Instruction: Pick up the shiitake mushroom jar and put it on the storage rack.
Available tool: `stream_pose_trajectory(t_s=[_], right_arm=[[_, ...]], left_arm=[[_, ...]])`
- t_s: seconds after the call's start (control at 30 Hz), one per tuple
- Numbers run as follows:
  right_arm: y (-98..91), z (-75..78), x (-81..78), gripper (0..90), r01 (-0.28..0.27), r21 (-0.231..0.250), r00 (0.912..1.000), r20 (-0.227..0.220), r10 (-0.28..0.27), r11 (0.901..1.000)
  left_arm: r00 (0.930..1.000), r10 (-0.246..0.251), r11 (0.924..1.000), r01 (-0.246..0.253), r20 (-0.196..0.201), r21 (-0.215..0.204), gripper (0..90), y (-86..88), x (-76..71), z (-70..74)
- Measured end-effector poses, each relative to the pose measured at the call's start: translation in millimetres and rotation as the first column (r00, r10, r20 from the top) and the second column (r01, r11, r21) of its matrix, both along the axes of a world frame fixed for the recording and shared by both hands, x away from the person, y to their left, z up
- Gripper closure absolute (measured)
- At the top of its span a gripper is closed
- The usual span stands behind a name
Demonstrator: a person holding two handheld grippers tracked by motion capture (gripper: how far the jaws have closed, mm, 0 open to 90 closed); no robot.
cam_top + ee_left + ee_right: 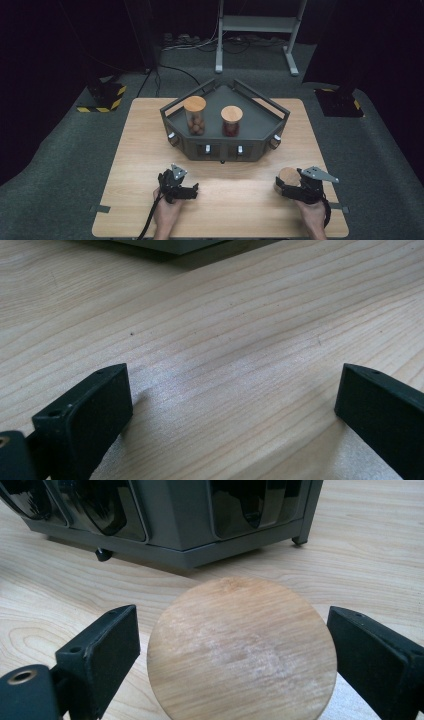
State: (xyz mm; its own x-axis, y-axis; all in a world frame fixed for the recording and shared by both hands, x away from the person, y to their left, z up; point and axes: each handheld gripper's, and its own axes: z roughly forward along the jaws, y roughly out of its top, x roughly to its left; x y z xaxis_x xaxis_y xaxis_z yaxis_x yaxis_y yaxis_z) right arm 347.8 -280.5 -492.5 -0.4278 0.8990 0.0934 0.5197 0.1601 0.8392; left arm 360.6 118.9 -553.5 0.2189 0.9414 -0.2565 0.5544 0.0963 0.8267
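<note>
Wooden lid [242,647] sits between my right gripper's [291,186] wide-open jaws, unclamped, ready for grasping; left gripper [186,188] open, empty.

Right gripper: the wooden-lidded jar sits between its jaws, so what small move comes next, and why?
Probably close the right gripper on the jar: its round wooden lid lies centred between the open jaws, with a gap on each side, so nothing is gripped yet.

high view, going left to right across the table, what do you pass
Left hand-held gripper on the near edge → jar of brown nuts on the grey rack → jar with dark red contents → wooden-lidded jar between the jaws of the right hand-held gripper.
</note>
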Motion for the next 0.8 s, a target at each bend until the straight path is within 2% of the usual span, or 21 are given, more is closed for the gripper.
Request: stream_pose_trajectory(t_s=[0.8], right_arm=[[-3.7, -18.3, -9.8, 8.3, 0.003, -0.020, 0.9991, -0.042, -0.004, 0.9998]], left_arm=[[1.0000, 0.000, 1.0000, 0.000, 0.001, -0.001, 2.0, -0.1, -0.1, 0.0]])
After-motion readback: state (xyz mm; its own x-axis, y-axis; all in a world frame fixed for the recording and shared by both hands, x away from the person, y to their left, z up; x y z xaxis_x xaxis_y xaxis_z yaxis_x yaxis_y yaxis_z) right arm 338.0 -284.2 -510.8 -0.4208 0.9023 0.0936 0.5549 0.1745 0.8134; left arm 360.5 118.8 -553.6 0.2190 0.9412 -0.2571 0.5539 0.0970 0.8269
